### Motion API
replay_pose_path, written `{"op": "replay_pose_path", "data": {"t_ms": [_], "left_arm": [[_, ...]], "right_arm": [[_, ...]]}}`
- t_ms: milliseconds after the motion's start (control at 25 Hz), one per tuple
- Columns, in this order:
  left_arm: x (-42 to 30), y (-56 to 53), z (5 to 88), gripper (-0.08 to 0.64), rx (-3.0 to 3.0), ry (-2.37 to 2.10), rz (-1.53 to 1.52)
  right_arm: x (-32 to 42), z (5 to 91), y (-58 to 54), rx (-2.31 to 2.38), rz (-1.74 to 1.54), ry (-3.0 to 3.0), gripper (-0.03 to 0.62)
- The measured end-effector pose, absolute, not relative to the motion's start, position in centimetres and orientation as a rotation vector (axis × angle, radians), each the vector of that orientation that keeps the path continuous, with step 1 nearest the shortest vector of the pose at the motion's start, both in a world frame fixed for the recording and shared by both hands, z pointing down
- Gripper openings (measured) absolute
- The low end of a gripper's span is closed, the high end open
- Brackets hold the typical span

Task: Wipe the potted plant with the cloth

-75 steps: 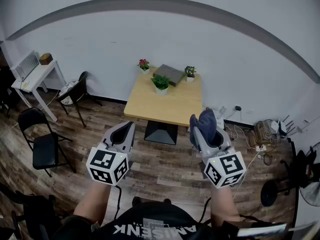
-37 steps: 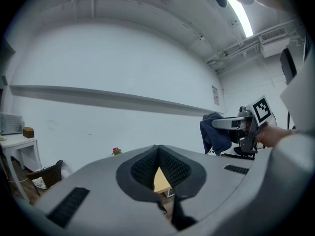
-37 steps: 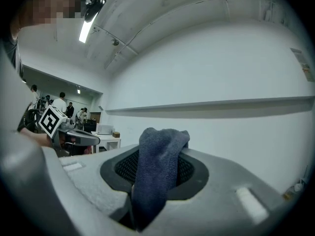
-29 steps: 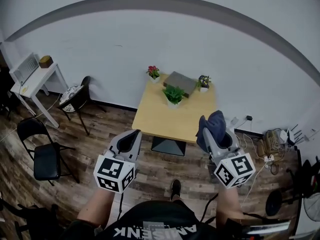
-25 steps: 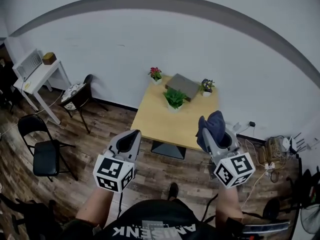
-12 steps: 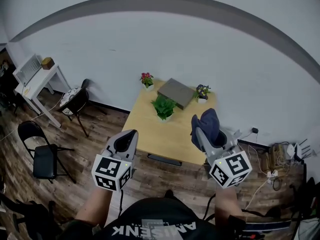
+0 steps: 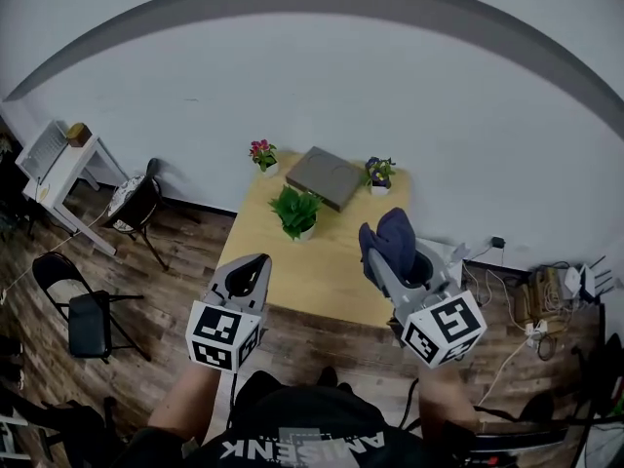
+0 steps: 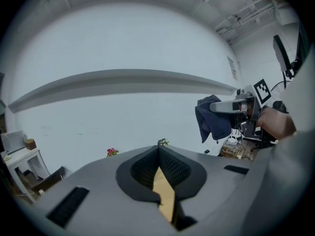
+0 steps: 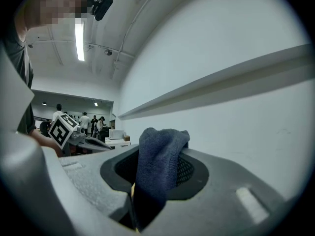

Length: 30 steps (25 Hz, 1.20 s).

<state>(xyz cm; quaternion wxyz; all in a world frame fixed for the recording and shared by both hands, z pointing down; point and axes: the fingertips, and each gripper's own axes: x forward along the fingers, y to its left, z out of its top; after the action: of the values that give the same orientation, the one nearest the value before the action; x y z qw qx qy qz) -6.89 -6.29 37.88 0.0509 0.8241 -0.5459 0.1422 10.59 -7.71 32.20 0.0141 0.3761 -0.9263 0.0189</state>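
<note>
Pot (image 7: 303, 232) holds leafy green plant (image 7: 294, 208) on table (image 7: 331, 273); left tool (image 7: 257, 260) pressed together, empty; right tool (image 7: 382, 269) clamps cloth (image 7: 392, 238).

We see a soft, matt dark-blue cloth (image 9: 157, 166) of fine weave, and both the right hand-held gripper (image 9: 170, 154) and the left hand-held gripper (image 8: 158, 150) have smooth, matt grey plastic shells with black, finely ribbed pads (image 8: 142, 171). The worktop (image 7: 322, 271) is pale wood with a smooth, dull finish, while the floor (image 7: 166, 291) is darker, streaky wood planking.
</note>
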Motion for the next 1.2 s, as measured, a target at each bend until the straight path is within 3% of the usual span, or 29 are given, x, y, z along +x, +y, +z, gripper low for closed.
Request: {"op": "replay_pose_path", "data": {"t_ms": [680, 800, 1200], "left_arm": [[-11.8, -16.1, 40.3, 0.003, 2.644, -1.395, 0.480], [-12.4, -17.6, 41.2, 0.077, 2.674, -1.305, 0.512], [-10.3, -19.5, 46.1, 0.110, 2.716, -1.096, 0.707]], "right_arm": [[4.7, 33.1, -15.6, 1.365, 0.101, -2.755, 0.126], [3.8, 33.4, -16.8, 1.417, 0.121, -2.711, 0.126], [3.3, 34.9, -18.9, 1.481, 0.170, -2.641, 0.127]]}}
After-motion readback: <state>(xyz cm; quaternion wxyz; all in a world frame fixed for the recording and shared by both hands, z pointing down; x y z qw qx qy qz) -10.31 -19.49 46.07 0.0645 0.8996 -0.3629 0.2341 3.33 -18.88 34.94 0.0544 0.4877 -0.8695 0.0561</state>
